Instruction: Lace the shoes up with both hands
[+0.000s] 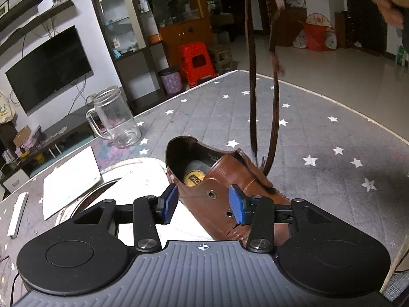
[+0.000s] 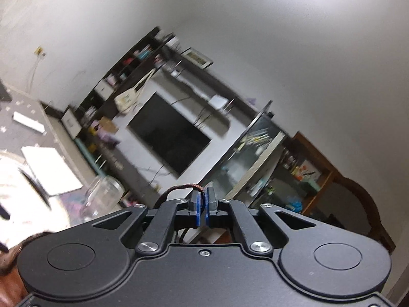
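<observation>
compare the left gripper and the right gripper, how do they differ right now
The left gripper is open, its blue pads apart on either side of the brown shoe without pressing it; the right gripper is shut on the brown lace. The left gripper looks down at the star-patterned mat; the right gripper faces the television wall. Both have black frames and blue pads.

Little can be read. Inside the brown shoe [image 1: 225,186] a yellow round label [image 1: 194,179] is seen on the insole — black letters are printed on it, but only a fragment like "HO" is made out, the rest being hidden by the shoe's side. Nothing else is legible — other print is blurred.
</observation>
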A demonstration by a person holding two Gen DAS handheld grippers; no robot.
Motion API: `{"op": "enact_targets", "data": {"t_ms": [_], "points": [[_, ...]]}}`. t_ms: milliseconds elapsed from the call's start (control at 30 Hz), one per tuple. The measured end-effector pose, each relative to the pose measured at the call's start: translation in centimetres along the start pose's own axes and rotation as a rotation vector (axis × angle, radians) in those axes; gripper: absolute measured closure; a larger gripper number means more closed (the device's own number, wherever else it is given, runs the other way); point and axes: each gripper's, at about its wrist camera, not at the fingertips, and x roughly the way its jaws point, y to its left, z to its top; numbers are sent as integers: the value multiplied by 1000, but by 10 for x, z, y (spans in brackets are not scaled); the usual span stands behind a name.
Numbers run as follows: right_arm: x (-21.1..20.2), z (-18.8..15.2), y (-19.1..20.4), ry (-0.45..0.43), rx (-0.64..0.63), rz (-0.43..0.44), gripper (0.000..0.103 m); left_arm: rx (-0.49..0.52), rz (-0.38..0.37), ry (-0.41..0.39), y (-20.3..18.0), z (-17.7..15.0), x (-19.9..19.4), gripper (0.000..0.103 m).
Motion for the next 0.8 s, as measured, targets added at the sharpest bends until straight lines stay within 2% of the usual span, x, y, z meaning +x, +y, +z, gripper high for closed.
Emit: {"op": "enact_targets", "data": {"t_ms": [200, 267, 300, 367, 400, 533, 800], "points": [[28, -8, 28, 93, 12, 78, 101, 19, 4, -6, -6, 1, -3, 52], [36, -14, 34, 161, 19, 121, 100, 23, 5, -7, -7, 1, -4, 51], [40, -14, 36, 172, 22, 127, 96, 25, 7, -7, -8, 1, -4, 50], [48, -18, 42, 223, 20, 161, 81, 27, 9, -7, -9, 0, -5, 48], [50, -21, 44, 244, 29, 177, 78, 28, 11, -8, -8, 0, -5, 46], [55, -36, 51, 361, 57, 273, 74, 33, 20, -12, -8, -3, -7, 41], [54, -53, 50, 514, 122, 402, 56, 16, 45, -16, -2, -7, -11, 37]]}}
